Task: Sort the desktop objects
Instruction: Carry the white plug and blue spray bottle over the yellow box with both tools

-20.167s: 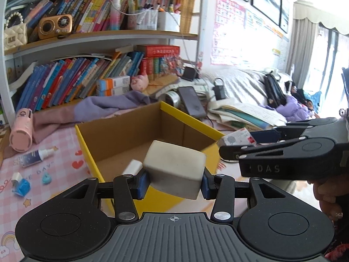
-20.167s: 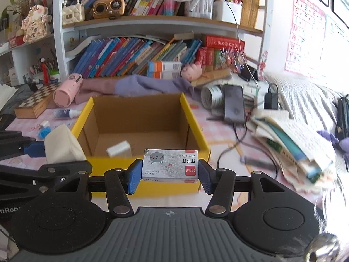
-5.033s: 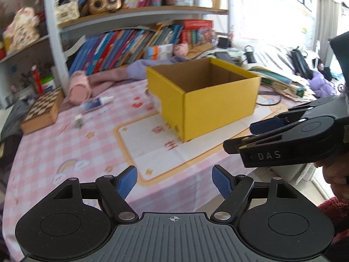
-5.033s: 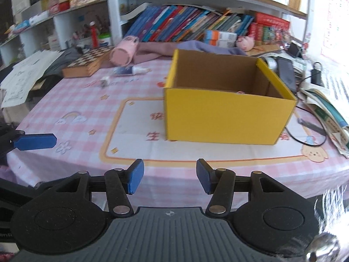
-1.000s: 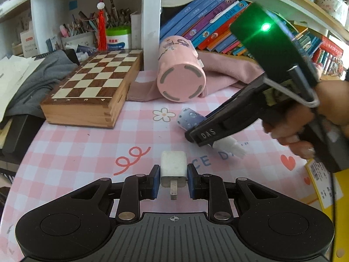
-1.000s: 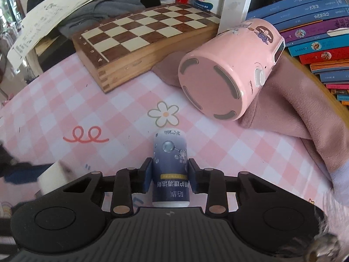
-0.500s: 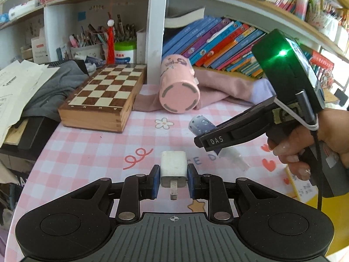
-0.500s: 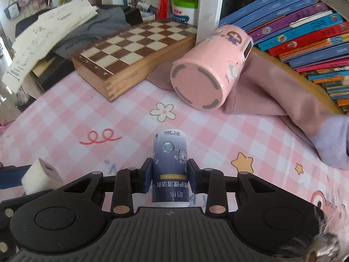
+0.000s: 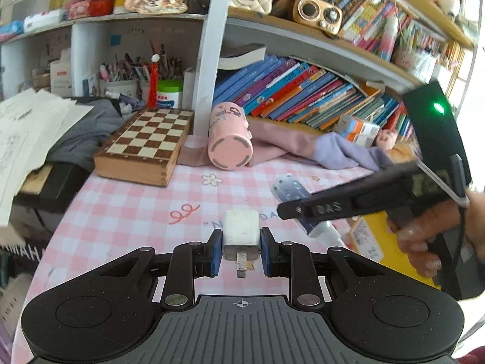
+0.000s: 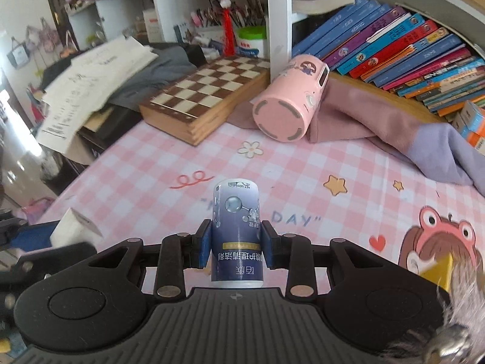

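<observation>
Sitting between left hand-held gripper (image 9: 241, 250) pads: charger (image 9: 241, 233).

Black gripper (image 9: 239, 253) (blue-padded jaws)

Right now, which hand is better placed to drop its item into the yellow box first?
Probably right: the right gripper, shut on the bottle, hangs beside the yellow box. The left gripper with the charger is further away.
</observation>
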Demonstrator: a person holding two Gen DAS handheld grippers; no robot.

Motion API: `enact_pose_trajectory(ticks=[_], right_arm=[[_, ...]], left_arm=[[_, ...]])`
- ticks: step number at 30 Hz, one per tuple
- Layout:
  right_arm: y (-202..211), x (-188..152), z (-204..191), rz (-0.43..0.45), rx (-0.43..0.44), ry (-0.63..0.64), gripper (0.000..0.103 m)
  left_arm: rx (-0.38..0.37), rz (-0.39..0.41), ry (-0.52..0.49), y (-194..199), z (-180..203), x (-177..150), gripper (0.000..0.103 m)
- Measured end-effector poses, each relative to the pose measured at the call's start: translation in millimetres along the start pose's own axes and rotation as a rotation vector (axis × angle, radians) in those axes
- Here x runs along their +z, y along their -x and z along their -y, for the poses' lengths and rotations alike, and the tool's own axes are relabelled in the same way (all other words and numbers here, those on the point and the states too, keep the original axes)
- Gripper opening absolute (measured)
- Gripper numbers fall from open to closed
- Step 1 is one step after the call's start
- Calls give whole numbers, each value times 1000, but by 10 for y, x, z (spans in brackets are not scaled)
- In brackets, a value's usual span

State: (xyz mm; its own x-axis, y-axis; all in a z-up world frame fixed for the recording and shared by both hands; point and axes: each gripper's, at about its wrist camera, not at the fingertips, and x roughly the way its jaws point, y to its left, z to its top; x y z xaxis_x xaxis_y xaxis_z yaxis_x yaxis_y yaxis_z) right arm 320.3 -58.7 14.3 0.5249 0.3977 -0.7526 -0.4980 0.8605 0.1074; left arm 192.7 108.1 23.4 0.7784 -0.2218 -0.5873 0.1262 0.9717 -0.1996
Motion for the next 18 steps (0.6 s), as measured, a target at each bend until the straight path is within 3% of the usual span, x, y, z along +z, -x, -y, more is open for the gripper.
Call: enact_pose_trajectory(ticks=[6, 11, 18], right_arm=[[493, -277, -174, 48, 7, -8, 31], [795, -541, -287, 63, 30, -100, 31], [1191, -982, -584, 98, -18, -136, 31]], left_arm=[[-54, 49, 81, 418, -95, -94, 24], [-76, 68, 111, 704, -115, -215, 24], [-132, 60, 82, 1101, -67, -445, 24]])
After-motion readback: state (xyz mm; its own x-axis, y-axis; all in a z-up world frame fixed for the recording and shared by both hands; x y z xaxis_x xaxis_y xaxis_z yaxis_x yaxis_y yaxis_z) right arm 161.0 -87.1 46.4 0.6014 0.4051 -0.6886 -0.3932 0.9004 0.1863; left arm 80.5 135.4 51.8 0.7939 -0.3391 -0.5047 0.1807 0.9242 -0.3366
